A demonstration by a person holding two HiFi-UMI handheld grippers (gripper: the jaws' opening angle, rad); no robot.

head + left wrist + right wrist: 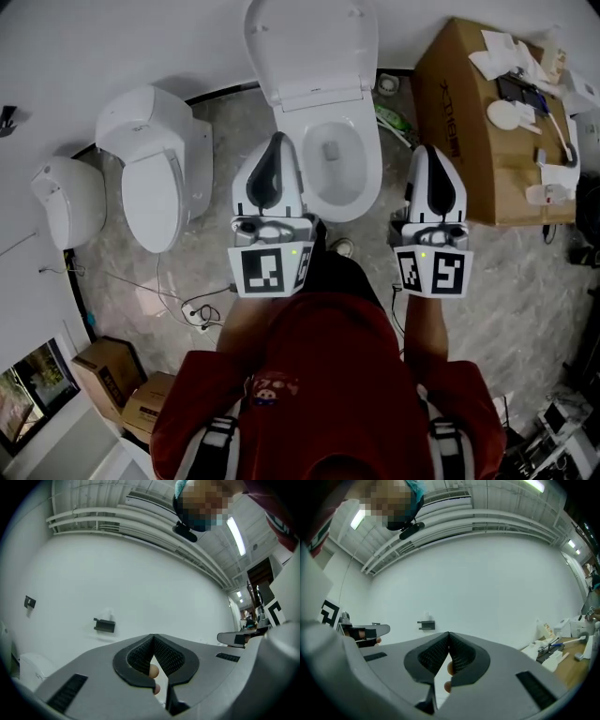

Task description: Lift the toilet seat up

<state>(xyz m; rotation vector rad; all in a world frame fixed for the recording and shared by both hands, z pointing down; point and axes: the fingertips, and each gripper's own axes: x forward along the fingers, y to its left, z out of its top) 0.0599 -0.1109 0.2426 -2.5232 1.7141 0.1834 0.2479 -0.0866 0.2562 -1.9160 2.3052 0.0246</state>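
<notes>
Left gripper (275,150): clenched, jaws tip to tip with nothing between them. It sits at lower centre of the head view, overlapping the left edge of the bowl.
Right gripper (429,159): also clenched and empty, to the right of the toilet, between it and the cardboard box (469,112).
Toilet seat (368,164): the white ring at top centre, lying on the bowl as far as I can judge. The lid (309,47) stands raised behind it.
Aim: both gripper views show only the white wall, not the seat.
Risk, grip: closed jaws cannot pinch the ring. If I merely hook a tip under its rim, the smooth seat may slide off and drop back.
Risk, force: too hard a push could bang it against the lid.
</notes>
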